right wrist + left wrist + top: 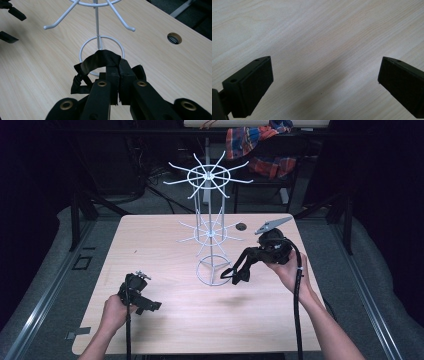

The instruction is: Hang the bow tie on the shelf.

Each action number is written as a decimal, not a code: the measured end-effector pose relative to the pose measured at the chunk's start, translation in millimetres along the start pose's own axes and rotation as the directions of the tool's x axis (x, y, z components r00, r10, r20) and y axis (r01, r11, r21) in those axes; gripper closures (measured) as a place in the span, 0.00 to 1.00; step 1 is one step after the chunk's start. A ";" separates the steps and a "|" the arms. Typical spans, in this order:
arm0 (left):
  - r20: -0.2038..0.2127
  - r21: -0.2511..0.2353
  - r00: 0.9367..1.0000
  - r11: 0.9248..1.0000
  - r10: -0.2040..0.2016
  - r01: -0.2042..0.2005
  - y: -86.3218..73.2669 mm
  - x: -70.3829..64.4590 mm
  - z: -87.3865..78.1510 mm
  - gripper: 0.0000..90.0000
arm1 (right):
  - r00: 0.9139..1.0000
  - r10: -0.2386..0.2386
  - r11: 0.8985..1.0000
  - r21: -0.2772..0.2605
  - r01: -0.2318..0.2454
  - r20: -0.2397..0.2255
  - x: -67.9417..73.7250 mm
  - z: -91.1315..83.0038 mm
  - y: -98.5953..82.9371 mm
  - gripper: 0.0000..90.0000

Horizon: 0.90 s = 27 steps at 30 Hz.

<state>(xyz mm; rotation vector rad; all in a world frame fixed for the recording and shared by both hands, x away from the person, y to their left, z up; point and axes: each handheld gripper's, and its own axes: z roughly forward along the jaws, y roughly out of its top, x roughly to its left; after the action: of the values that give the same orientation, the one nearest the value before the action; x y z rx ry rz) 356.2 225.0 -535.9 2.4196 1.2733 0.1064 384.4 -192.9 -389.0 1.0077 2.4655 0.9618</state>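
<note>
A white wire rack (210,227) with two tiers of hooked arms stands on a ring base (101,53) at the middle of the table. Just right of that base, my right gripper (248,255) is held above the table. It is shut on a black strap (236,271), which droops towards the ring. In the right gripper view the strap (98,60) loops out from the closed jaws of my right gripper (119,65), over the ring's near side. My left gripper (148,303) lies low at the front left. Its jaws stand open and empty (324,82) over bare wood.
The light wooden table (165,245) has a round cable hole (241,226) at the back right, behind the rack. The hole (174,38) lies beyond the rack's lower hooks (131,29). A chair with a plaid cloth (257,142) stands behind the table.
</note>
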 end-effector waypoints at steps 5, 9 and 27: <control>0.002 -0.001 1.000 1.000 -0.002 0.002 0.0 0.2 0.1 0.00 | 1.000 0.010 1.000 -0.010 -0.010 0.005 -2.3 -2.1 0.8 0.99; 0.002 -0.001 1.000 1.000 0.002 -0.002 0.3 0.1 0.2 0.00 | 1.000 0.013 1.000 -0.017 -0.013 0.009 -5.0 -3.9 2.4 0.99; 0.006 -0.002 1.000 1.000 0.001 -0.001 0.6 -0.6 0.6 0.00 | 0.999 0.022 0.999 -0.024 -0.022 0.029 -13.9 -10.3 20.3 0.99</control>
<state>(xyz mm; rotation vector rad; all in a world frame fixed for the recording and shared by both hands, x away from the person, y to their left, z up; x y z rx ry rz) 356.4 224.0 -536.2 2.4173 1.2693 0.1002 399.2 -196.9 -367.2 1.0360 2.4184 0.9741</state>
